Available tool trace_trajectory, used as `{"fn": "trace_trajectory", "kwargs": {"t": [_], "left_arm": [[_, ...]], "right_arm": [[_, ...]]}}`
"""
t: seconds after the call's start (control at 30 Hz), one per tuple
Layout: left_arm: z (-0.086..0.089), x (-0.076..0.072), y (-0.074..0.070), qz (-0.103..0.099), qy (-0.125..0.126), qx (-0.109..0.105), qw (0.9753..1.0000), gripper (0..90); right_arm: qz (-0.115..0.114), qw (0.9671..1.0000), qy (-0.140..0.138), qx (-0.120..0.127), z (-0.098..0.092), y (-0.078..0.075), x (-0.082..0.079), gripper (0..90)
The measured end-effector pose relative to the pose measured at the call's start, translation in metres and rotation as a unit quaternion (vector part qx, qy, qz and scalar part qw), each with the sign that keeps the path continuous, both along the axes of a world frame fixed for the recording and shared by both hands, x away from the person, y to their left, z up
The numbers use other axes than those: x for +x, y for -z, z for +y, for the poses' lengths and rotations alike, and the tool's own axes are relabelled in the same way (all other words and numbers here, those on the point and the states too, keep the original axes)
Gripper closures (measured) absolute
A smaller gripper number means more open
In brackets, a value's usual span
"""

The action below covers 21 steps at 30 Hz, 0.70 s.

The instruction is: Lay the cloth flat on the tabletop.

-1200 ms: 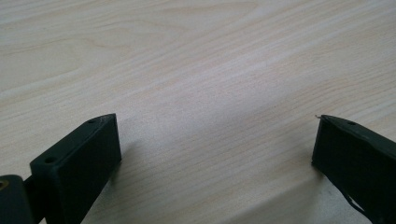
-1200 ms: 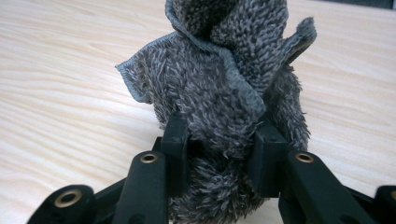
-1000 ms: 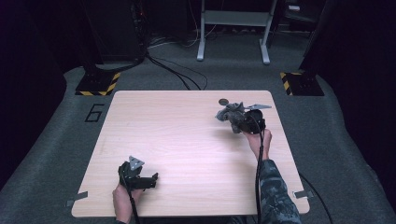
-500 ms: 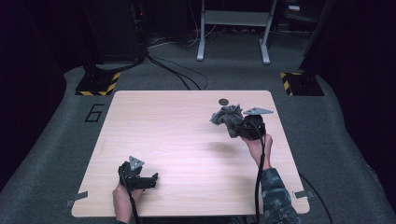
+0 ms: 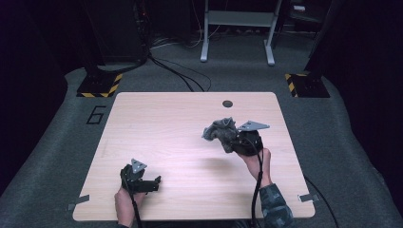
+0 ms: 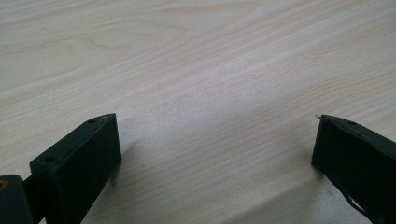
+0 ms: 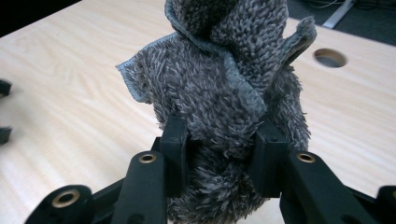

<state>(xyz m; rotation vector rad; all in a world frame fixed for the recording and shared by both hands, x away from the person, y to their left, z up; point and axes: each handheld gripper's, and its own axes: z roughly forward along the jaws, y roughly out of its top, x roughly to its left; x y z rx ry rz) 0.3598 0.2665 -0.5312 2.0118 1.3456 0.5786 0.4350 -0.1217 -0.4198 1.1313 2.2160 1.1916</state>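
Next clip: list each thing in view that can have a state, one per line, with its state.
Grey cloth: bunched, clamped between the jaws, lifted off the table.
Right hand-held gripper: shut on the cloth.
Left hand-held gripper: open, jaws wide apart, nothing between them, low over the table.
Table: bare wood; a round hole near the far edge.

I am seeing the table (image 5: 157,128) brightly lit from above while the floor (image 5: 351,142) and far room are falling into near black. A soft shadow is lying on the wood under the cloth (image 5: 219,130). The high view is looking soft and grainy. In the left gripper view the wood grain is showing sharp, with faint shadows beside the jaws. In the right gripper view the cloth (image 7: 224,93) is sharp and the far table is blurring.
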Motion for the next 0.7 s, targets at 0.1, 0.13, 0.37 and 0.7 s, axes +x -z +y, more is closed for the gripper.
{"fn": "trace_trajectory", "kwargs": {"t": [0.1,0.13,0.37,0.7], "left_arm": [[0.0,0.0,0.0,0.0,0.0,0.0,1.0,0.9],[0.0,0.0,0.0,0.0,0.0,0.0,1.0,0.9],[0.0,0.0,0.0,-0.001,0.0,0.001,1.0,0.8],[0.0,0.0,0.0,0.0,0.0,0.001,1.0,0.8]], "right_arm": [[0.006,0.9999,-0.009,0.0,0.007,0.005,-0.008,63.1],[0.008,0.9999,-0.016,0.0,0.01,0.007,-0.011,63.1],[0.013,0.9986,-0.051,-0.003,0.032,0.018,-0.032,62.9],[0.035,0.9954,-0.089,-0.002,0.055,0.034,-0.057,62.3]]}}
